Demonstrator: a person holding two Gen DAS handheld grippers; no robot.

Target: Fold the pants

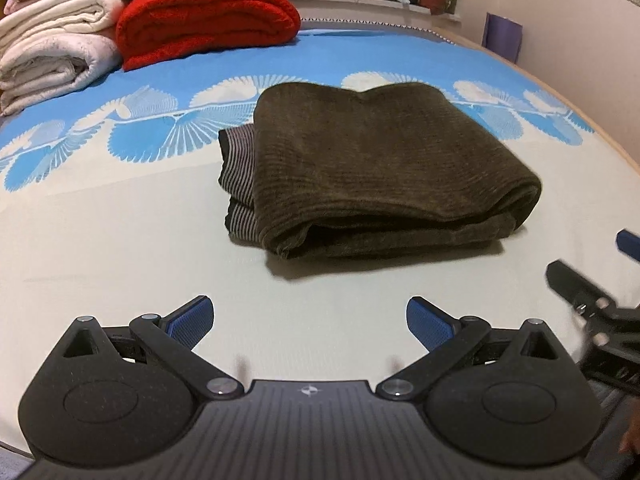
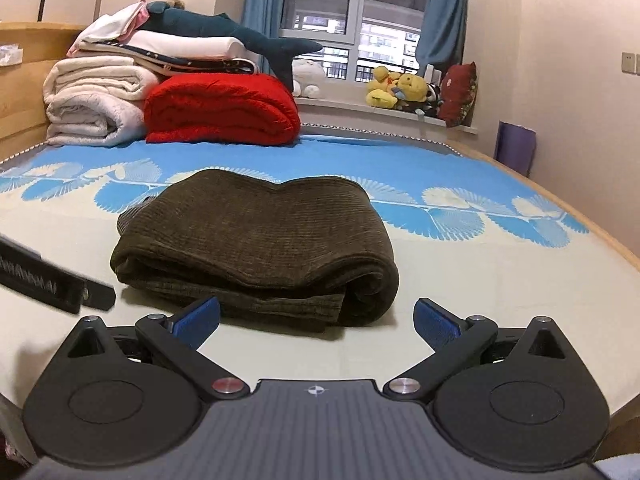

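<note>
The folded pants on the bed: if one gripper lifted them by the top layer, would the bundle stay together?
Probably not. The pants are soft ribbed fabric in loose stacked layers, so they would likely sag and unfold. Their thickness suggests moderate weight; the texture should grip well.

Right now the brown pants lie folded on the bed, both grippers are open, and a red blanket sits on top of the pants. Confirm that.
Not quite. The red blanket is not on the pants; it sits apart, farther up the bed beside the white bedding, as the right wrist view shows. The pants do lie folded, and the left gripper and right gripper are both open.
</note>
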